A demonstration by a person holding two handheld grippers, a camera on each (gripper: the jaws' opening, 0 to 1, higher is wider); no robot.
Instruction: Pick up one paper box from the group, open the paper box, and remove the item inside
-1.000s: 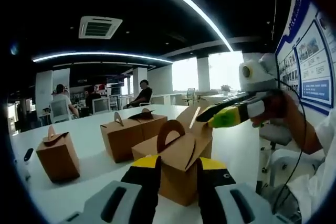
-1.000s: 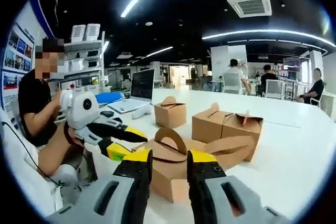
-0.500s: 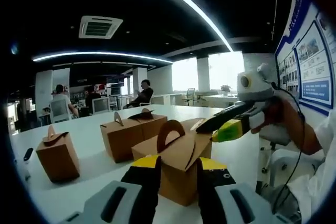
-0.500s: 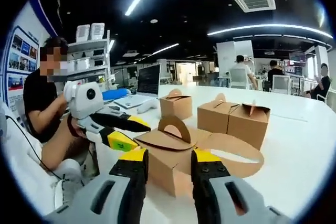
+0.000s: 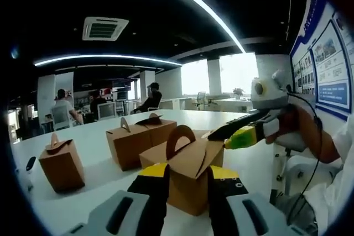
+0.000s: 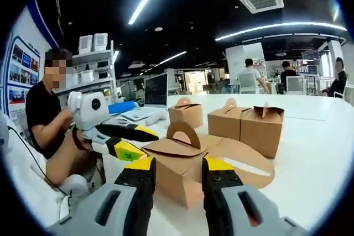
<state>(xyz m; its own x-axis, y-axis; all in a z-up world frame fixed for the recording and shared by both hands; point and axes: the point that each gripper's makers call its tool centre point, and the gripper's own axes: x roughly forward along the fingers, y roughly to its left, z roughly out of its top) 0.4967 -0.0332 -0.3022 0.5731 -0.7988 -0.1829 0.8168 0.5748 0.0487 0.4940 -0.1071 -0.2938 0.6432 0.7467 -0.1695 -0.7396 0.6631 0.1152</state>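
1. The right gripper [image 6: 176,183] rises from the bottom of the right gripper view, its two yellow-tipped black jaws parted around the near side of a brown paper box [image 6: 182,164] on the white table [image 6: 315,153].
2. That box has one flap with an arched handle standing up and another flap folded out flat to the right.
3. The left gripper [image 6: 146,134] comes in from the left, its jaws reaching the box's left flap edge; whether they pinch it cannot be told.
4. Three closed boxes stand behind: one [image 6: 186,114] near a laptop [image 6: 155,91], two [image 6: 246,126] side by side.
5. A person in black [image 6: 44,114] sits at the left; others sit far off.
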